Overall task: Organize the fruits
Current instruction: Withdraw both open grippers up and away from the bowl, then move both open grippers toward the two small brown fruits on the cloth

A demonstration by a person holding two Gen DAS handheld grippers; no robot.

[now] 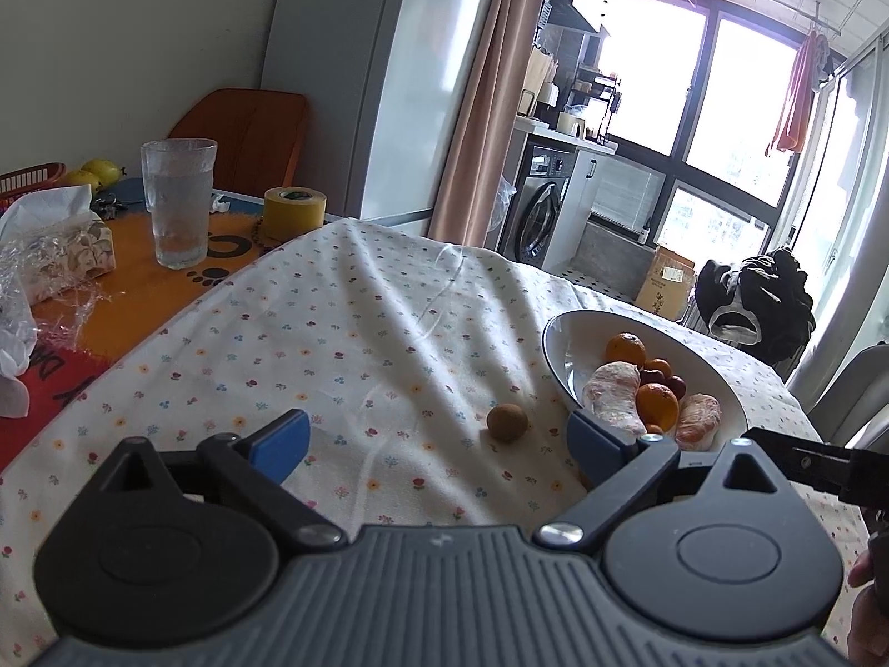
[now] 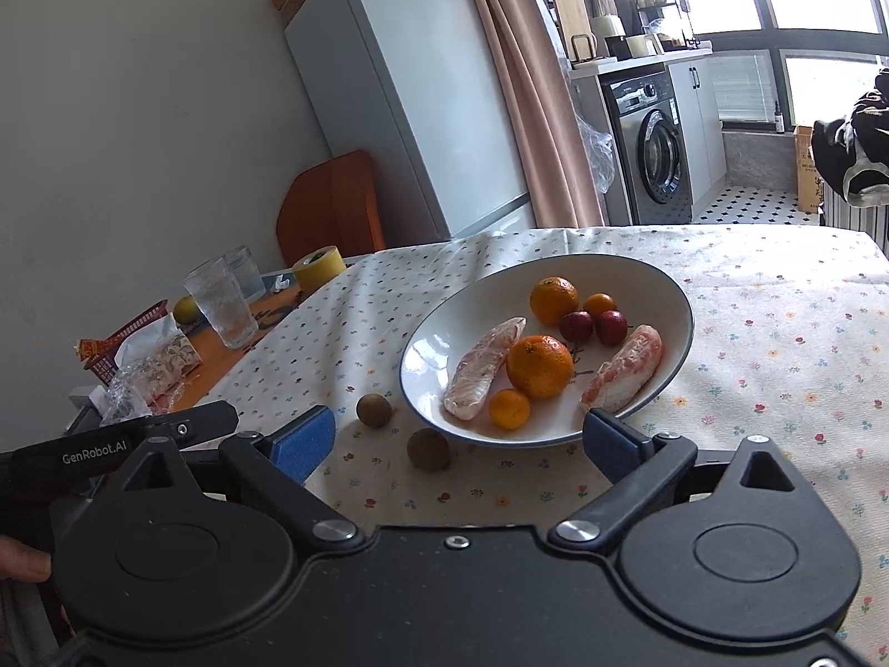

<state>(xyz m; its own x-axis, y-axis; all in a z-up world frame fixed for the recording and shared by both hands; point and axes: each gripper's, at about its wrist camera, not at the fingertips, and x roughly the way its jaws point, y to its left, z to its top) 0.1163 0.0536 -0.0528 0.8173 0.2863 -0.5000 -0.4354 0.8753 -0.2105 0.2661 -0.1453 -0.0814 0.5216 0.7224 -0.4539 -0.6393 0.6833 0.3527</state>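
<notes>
A white plate (image 2: 661, 289) on the flowered cloth holds oranges (image 2: 539, 366), two red fruits (image 2: 575, 326) and two wrapped pomelo pieces (image 2: 483, 369). Two small brown longans (image 2: 373, 410) (image 2: 428, 448) lie on the cloth just left of the plate. In the left wrist view one longan (image 1: 507, 422) shows beside the plate (image 1: 561, 344). My left gripper (image 1: 439, 444) is open above the cloth, with the longan between its fingers and slightly ahead. My right gripper (image 2: 458, 442) is open over the plate's near rim, holding nothing.
A glass of water (image 1: 178, 203), yellow tape roll (image 1: 293, 213), tissue pack (image 1: 53, 244) and red basket with yellow fruit (image 1: 94, 172) stand on the orange mat at the left. A fridge (image 2: 411, 89), curtain and washing machine (image 2: 650, 144) lie beyond the table.
</notes>
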